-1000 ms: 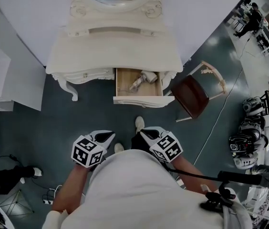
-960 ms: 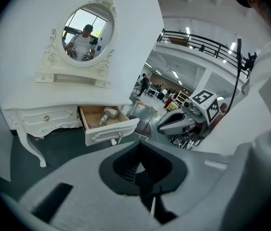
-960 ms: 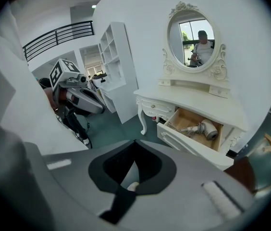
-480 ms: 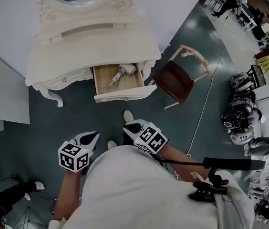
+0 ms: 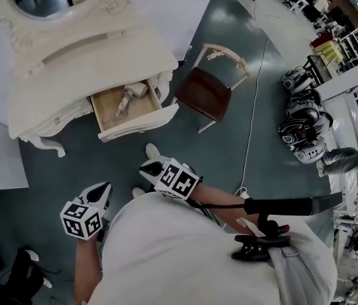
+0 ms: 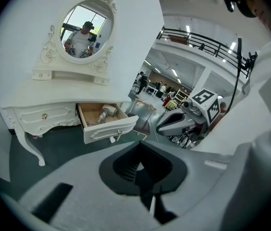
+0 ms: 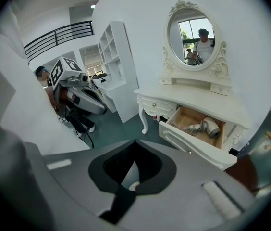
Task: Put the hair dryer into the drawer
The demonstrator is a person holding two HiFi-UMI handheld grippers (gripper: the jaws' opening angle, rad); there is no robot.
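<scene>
Both tools are clenched with nothing between their jaws. The left tool [image 5: 106, 186] and the right tool [image 5: 146, 166] hang side by side close to the person's body, just as a second ago. The hair dryer [image 5: 128, 98] lies in the open drawer [image 5: 139, 127], well ahead of both tool tips and apart from them, unchanged. What differs is the head view: it has swung, so the white tabletop [image 5: 71, 62] and the chair [image 5: 207, 94] ahead of the right tool now appear further left and tilted.
</scene>
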